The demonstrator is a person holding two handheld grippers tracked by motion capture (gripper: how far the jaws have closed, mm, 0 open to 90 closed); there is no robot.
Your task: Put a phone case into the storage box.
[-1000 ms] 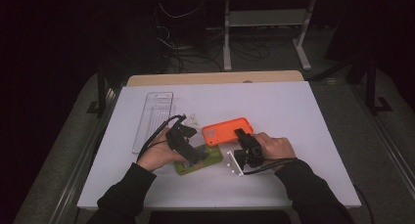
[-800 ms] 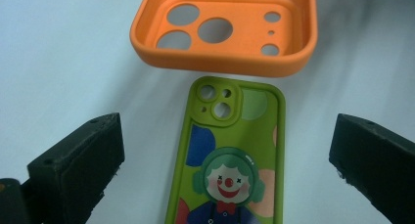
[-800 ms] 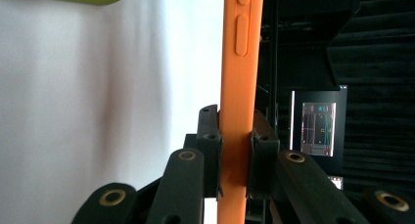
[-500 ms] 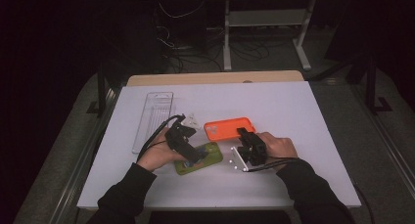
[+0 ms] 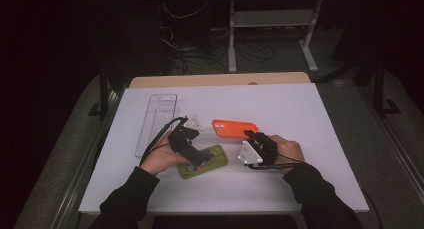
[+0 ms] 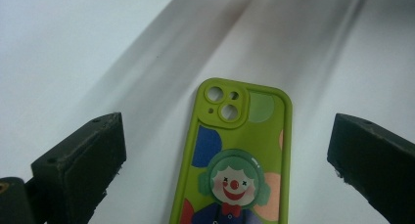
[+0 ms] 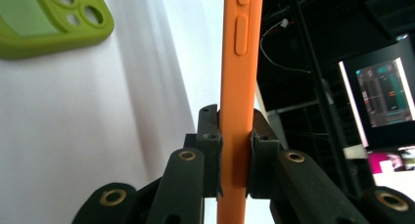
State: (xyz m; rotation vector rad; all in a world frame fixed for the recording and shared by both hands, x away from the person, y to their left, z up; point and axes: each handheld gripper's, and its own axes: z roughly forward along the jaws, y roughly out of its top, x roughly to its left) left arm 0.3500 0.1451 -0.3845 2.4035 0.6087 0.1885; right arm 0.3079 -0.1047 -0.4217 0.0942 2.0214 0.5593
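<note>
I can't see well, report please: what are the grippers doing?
Right gripper shut on orange case. Left gripper open around green case. Nothing blocking.

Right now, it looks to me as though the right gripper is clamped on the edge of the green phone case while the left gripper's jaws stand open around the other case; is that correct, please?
Not quite: the right gripper is clamped on the orange phone case, as the right gripper view shows. The left gripper does stand open, around the green phone case.
</note>
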